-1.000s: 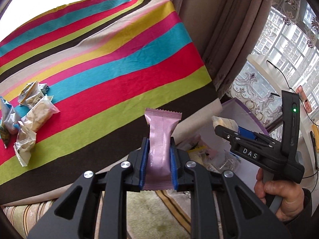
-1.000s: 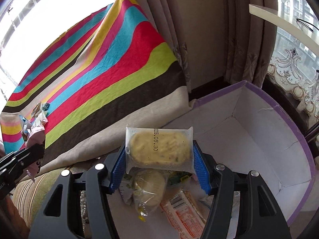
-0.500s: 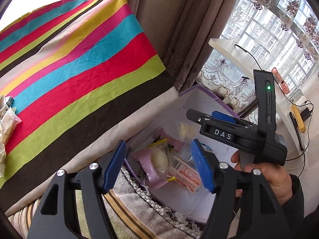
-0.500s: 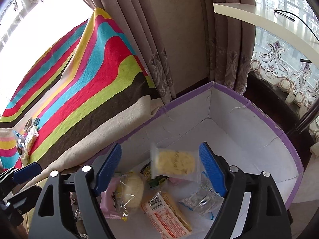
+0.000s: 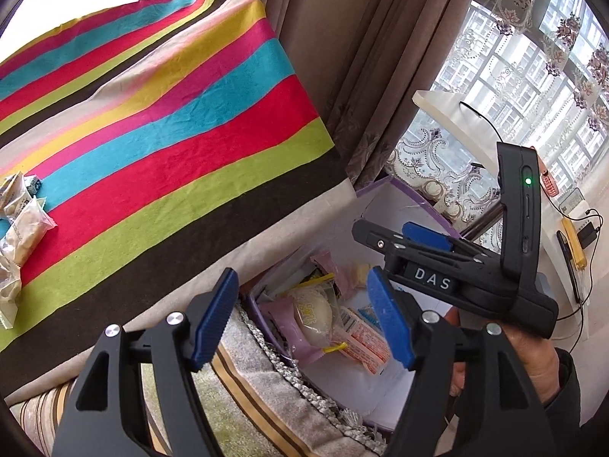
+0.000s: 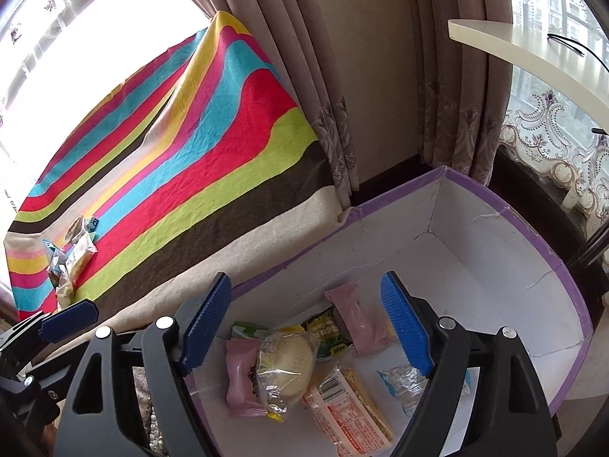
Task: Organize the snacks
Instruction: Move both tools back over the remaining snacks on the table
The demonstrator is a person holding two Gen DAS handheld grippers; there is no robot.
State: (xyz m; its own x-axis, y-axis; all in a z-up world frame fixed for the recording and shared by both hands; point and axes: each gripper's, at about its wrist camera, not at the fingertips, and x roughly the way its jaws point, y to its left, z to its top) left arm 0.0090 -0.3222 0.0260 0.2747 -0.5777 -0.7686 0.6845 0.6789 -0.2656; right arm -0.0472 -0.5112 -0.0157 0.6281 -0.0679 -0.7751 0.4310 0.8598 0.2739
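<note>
A white box with a purple rim (image 6: 495,205) sits on the floor beside the striped-cloth table and holds several snacks: two pink bars (image 6: 356,320), a round bun in clear wrap (image 6: 291,358), an orange-and-white packet (image 6: 344,403). My right gripper (image 6: 308,327) is open and empty above the box. My left gripper (image 5: 304,316) is open and empty over the box's near corner (image 5: 384,411), with the right gripper (image 5: 426,243) in front of it. Several wrapped snacks (image 5: 23,228) lie in a pile on the cloth at the far left; the pile also shows in the right wrist view (image 6: 72,259).
The striped tablecloth (image 5: 171,144) hangs over the table edge next to the box. Curtains (image 6: 304,76) and a wall stand behind. A white shelf (image 6: 533,49) with cables runs at the right. A fringed rug (image 5: 266,400) lies under the box.
My left gripper opened and the pink bar fell into the box. My right gripper opened and the yellow cake packet fell in. Both grippers moved over the box.
</note>
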